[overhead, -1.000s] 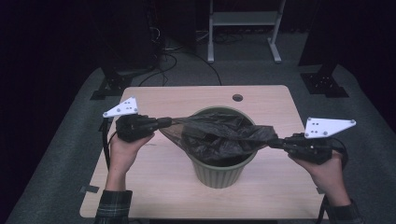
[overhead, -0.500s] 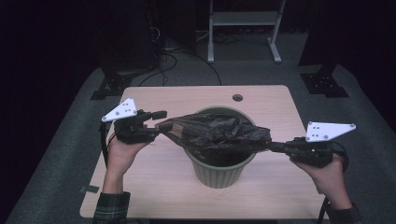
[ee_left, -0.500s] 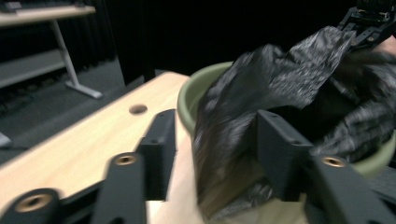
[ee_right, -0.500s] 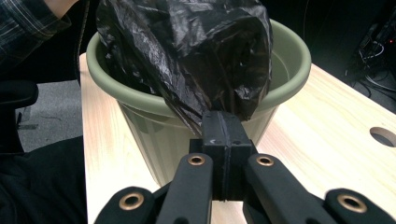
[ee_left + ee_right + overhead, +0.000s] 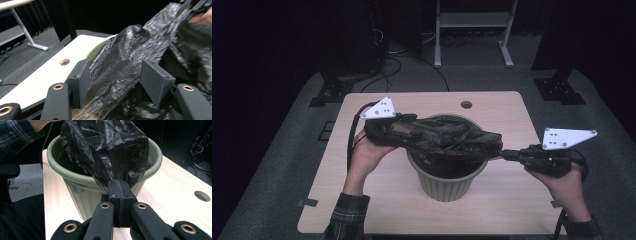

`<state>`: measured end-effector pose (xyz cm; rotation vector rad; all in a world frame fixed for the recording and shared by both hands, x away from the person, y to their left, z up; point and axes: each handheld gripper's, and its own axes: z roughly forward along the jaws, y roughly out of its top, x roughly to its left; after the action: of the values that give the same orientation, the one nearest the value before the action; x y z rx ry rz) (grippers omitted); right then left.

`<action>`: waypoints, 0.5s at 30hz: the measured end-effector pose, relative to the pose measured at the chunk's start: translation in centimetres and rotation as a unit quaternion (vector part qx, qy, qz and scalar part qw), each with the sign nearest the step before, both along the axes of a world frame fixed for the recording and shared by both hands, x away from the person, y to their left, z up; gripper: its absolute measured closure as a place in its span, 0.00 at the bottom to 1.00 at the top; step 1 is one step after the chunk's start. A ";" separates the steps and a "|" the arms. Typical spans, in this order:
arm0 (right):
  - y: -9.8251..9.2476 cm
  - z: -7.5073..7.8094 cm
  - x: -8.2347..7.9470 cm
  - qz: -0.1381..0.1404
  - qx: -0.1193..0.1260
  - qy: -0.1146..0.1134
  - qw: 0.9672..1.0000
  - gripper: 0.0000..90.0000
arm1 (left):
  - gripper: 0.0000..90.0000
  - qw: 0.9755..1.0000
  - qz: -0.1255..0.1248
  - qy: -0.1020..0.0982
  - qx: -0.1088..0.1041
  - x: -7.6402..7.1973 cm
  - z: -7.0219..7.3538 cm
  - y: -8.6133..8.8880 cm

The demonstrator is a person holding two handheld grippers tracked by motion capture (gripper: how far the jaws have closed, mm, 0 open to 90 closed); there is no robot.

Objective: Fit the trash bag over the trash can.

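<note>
Black bag (image 5: 447, 140) is stretched over the green bin (image 5: 447, 177) mid-table, hiding the bin's inside and far rim. Right gripper (image 5: 507, 155) pinches the bag's right edge, jaws pressed together. Left gripper (image 5: 404, 131), at the bin's left rim, has just been opening: jaws spread, bag loose between them, fingertips buried in plastic in the high view.

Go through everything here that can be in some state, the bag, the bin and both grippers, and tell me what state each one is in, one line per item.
black plastic bag: crumpled, stretched across the top of the bin, partly inside it.
green bin: upright on the table, bag not yet lining its rim.
left gripper: fingers have just been opening, bag film between them, not pinched.
right gripper: fingers shut on the bag's edge.
wooden table: carries the bin.
</note>
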<state>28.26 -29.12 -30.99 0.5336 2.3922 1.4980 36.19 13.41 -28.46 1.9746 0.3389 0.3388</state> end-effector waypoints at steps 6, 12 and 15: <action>-0.5 0.1 -0.1 -0.002 0.002 -0.002 1.000 1.00 | 0.45 1.000 0.012 0.016 0.018 1.2 -1.0 -0.3; -0.5 0.2 -0.1 -0.002 0.000 -0.002 1.000 1.00 | 0.62 0.998 -0.003 0.052 0.020 2.2 -2.0 0.1; -0.4 0.5 -0.2 -0.002 0.012 -0.008 1.000 0.89 | 0.87 0.998 -0.010 0.055 0.021 2.1 -2.1 0.2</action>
<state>28.10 -29.53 -30.44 0.5299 2.3612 1.5254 38.27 13.58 -30.52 2.0412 0.3842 0.2254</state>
